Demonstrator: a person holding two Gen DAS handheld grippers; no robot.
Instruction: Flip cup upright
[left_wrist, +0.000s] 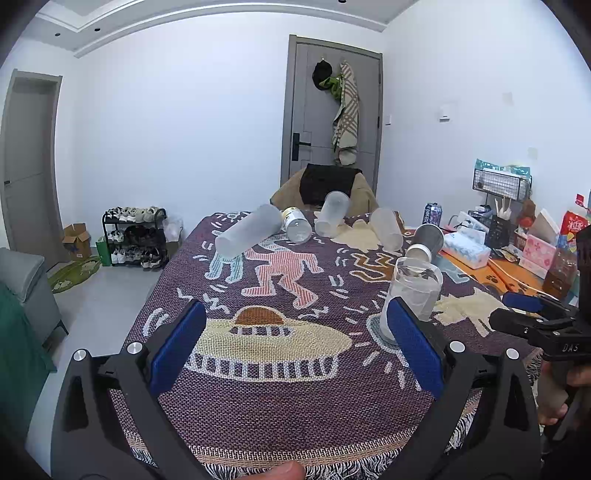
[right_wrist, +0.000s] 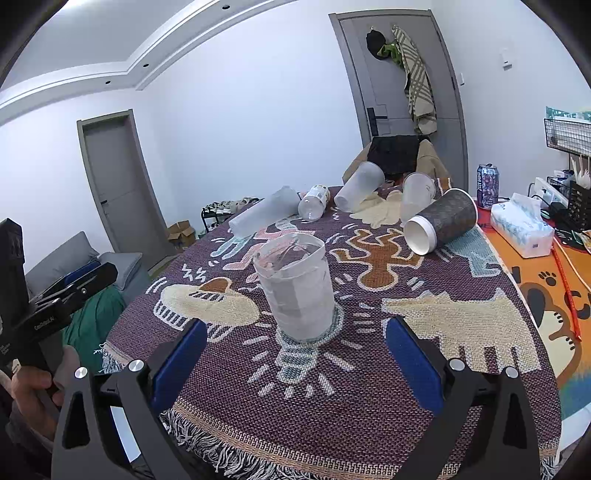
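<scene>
Blue-padded right gripper (right_wrist: 295, 360) spread wide, gripping nothing, just short of translucent plastic cup (right_wrist: 295, 286) standing mouth-up dead ahead between fingers, long axis vertical. Left gripper (left_wrist: 295, 349) equally wide and empty, cup (left_wrist: 413, 291) beyond its right finger. Remaining: dark paper cup (right_wrist: 441, 221) on its side farther ahead-right, nearer right hand.

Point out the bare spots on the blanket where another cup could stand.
Free: the near strip of blanket in front of the standing cup, and the flying-saucer patch to its left. Crowded: the far end, where the frosted cups and the paper cup lie.
</scene>
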